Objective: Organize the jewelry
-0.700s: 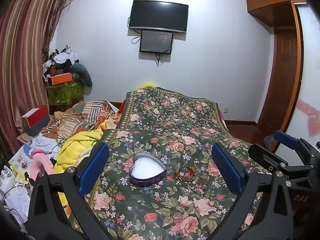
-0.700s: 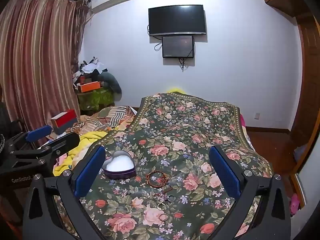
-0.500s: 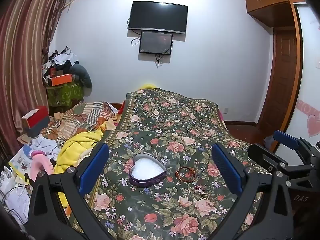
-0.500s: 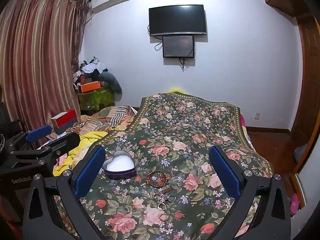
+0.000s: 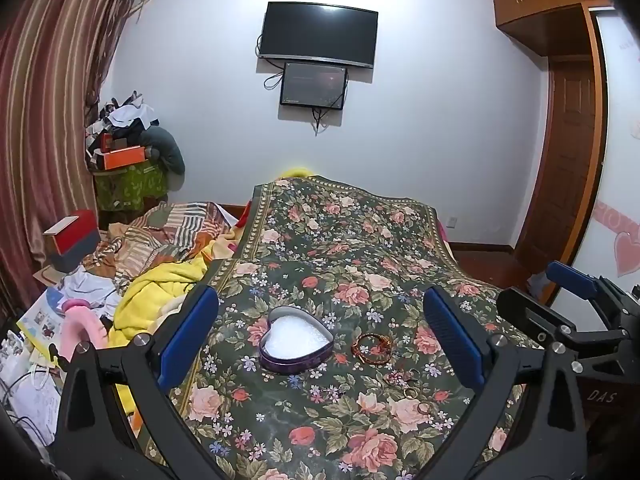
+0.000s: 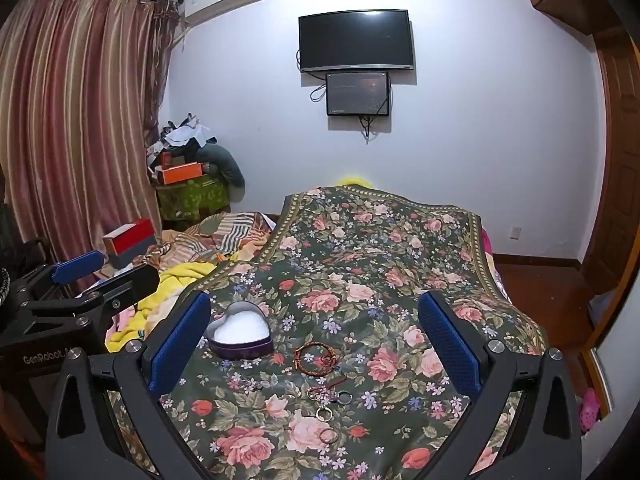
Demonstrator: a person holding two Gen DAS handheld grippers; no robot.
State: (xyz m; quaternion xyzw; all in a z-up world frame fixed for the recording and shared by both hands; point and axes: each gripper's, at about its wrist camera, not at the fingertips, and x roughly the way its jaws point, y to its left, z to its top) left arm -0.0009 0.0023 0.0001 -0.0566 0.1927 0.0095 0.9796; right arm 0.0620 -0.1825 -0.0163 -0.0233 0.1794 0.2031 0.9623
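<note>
- A heart-shaped tin (image 5: 295,345), open with a white lining, sits on the floral bedspread (image 5: 344,248) near the bed's near left edge.
- Just right of the tin lies a reddish-brown beaded bracelet (image 5: 372,349), apart from it.
- Nearer the bed's near edge, a small red-beaded piece (image 6: 322,392) and several rings (image 6: 325,413) lie in a loose line on the bedspread.
- The left gripper (image 5: 320,340) hangs above the near edge, its blue pads spread wide with nothing between them.
- The right gripper (image 6: 316,346) hangs likewise, spread wide and empty.
- A yellow blanket (image 5: 160,292) is heaped beyond the bed's left edge.
</note>
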